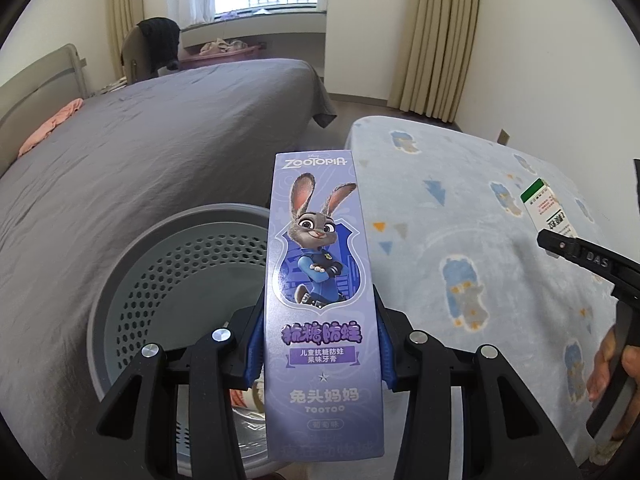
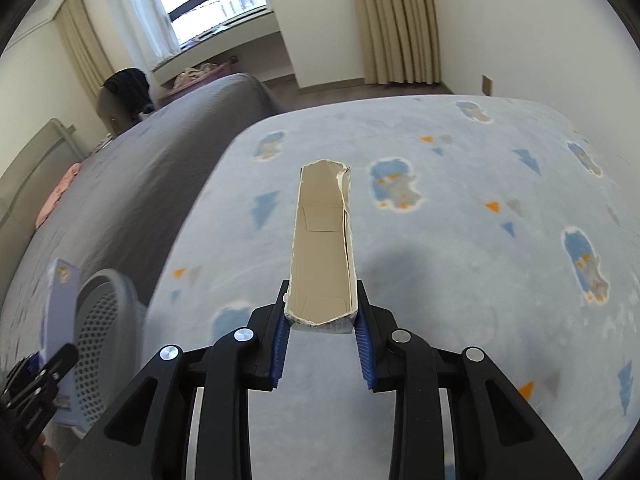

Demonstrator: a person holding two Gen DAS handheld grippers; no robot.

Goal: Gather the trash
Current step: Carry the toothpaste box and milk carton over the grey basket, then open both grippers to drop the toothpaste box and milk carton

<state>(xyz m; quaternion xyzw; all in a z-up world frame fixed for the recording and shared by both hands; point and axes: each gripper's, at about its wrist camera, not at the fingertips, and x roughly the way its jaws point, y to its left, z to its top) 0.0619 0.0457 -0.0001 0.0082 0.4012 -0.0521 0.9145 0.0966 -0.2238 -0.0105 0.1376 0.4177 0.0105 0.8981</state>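
Note:
My left gripper [image 1: 320, 344] is shut on a purple Zootopia toothpaste box [image 1: 320, 280], held upright beside and partly over a grey perforated bin [image 1: 180, 272]. My right gripper [image 2: 322, 320] is shut on a torn-open cardboard box [image 2: 324, 248] with its beige inside facing up, above the blue patterned blanket [image 2: 460, 240]. In the left wrist view that box shows its white and green printed side [image 1: 546, 208] at the far right, with the right gripper [image 1: 580, 256] below it. In the right wrist view the purple box [image 2: 60, 320] and the bin [image 2: 104, 340] show at the lower left.
A bed with a grey sheet [image 1: 140, 152] lies left of the bin, with a pink cloth [image 1: 52, 124] near its headboard. A chair with dark clothes [image 1: 156, 40] stands by the window. Some litter [image 1: 248, 396] lies in the bin's bottom. Curtains [image 1: 436, 32] hang at the back.

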